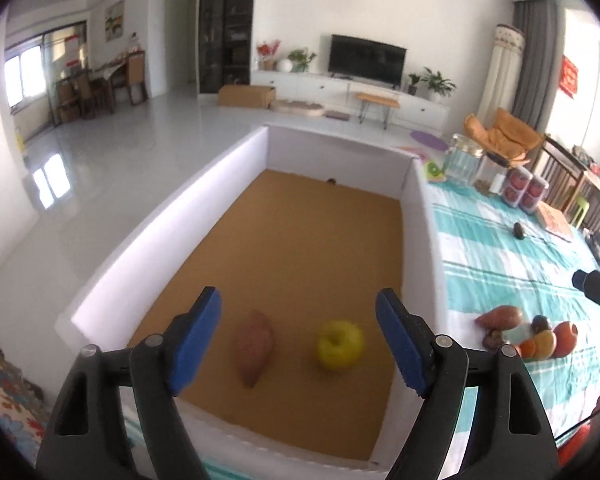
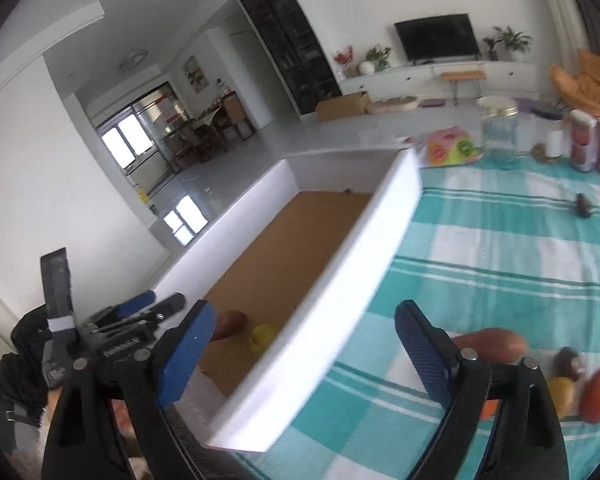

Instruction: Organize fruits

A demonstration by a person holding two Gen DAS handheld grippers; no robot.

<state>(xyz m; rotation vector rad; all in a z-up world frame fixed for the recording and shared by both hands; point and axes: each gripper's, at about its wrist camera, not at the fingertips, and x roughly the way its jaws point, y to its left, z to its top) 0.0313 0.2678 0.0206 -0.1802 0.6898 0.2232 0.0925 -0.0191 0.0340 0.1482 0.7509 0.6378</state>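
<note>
We hold our left gripper (image 1: pixel 298 344) spread wide and empty over the near end of the white box (image 1: pixel 428 248), where a sweet potato (image 1: pixel 254 346) and a yellow apple (image 1: pixel 340 344) lie side by side, apart, on its brown floor. Our right gripper (image 2: pixel 304 354) also gapes empty over the box's right wall. More fruits (image 1: pixel 540 336) cluster on the checked tablecloth (image 2: pixel 500 248) beside the box's near right corner.
</note>
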